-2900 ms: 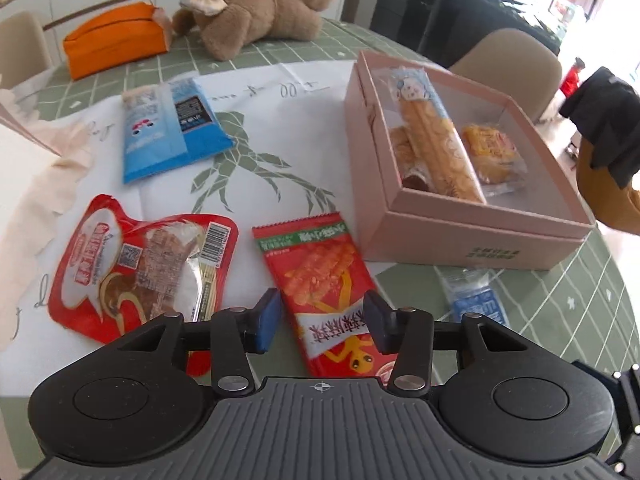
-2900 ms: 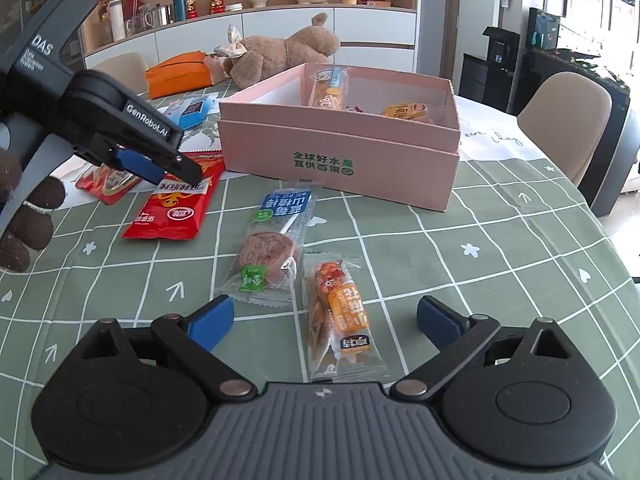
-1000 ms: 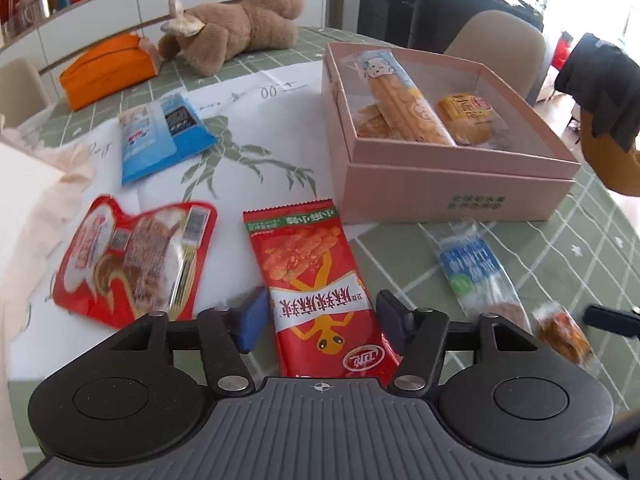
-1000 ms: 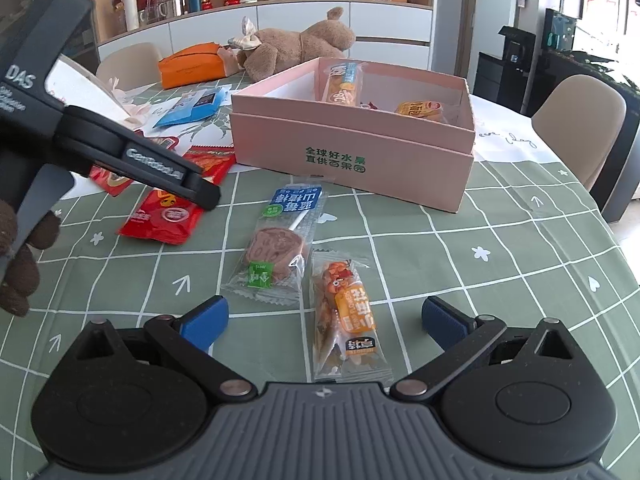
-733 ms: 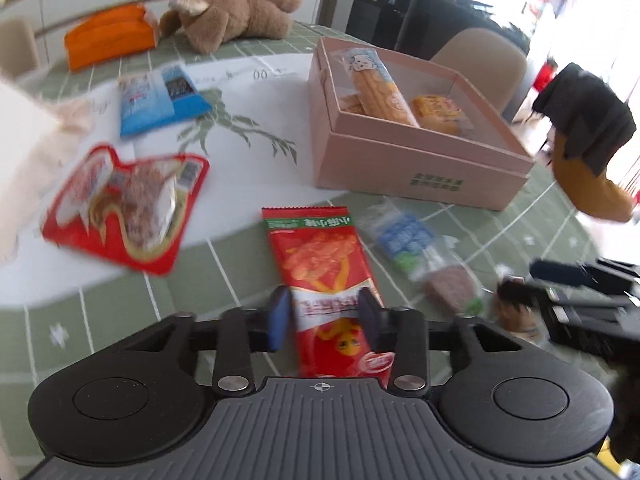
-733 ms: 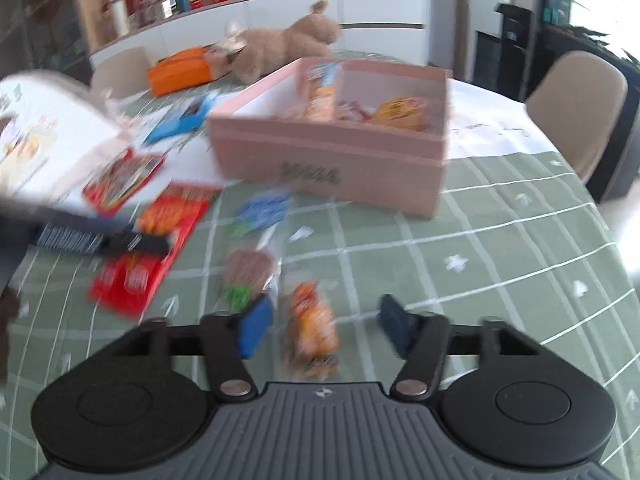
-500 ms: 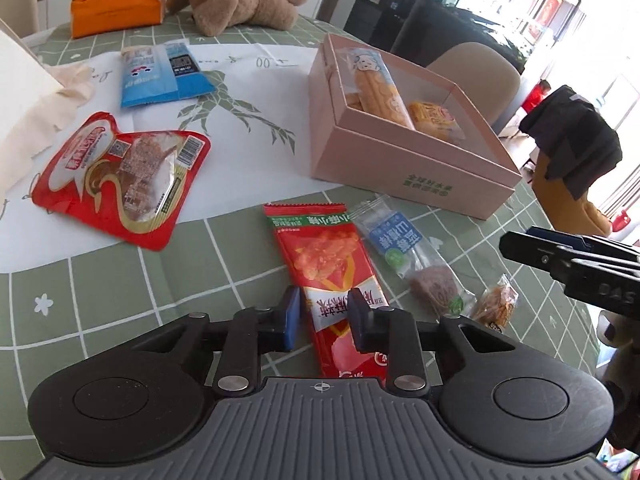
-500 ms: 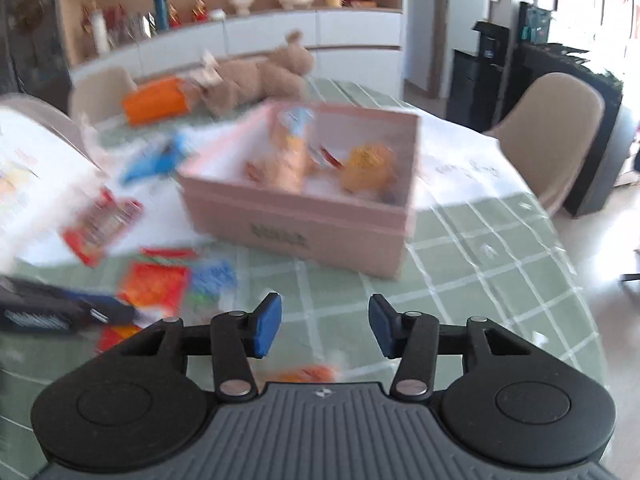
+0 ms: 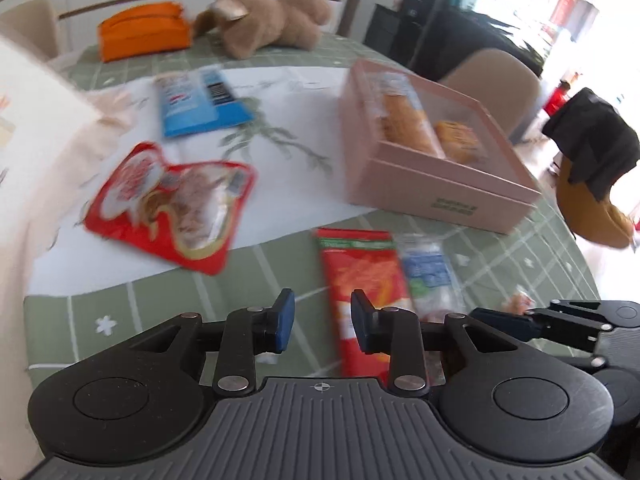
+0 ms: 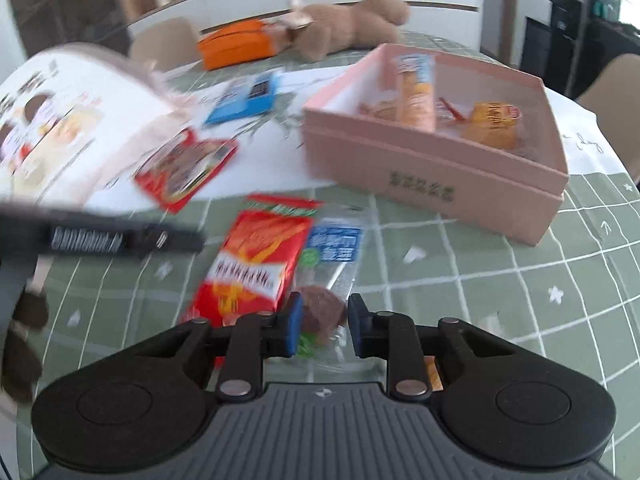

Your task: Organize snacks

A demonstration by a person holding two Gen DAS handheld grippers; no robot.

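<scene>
The left gripper [image 9: 322,322] was opening, empty; the right gripper [image 10: 322,326] was closing, empty. The red packet [image 10: 254,264] and clear packet [image 10: 330,264] lay side by side before the pink box [image 10: 432,184]. Recommended: centre the jaws over one packet edge only.

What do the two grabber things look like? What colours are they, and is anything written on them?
Both are black plastic. The left gripper and the right gripper each have a ribbed grey-black body, two round discs, silver rivets, and two thin arms ending in blue pads. Seen from the side, the left one carries white lettering, too blurred to read. No cables or sleeves show.
</scene>
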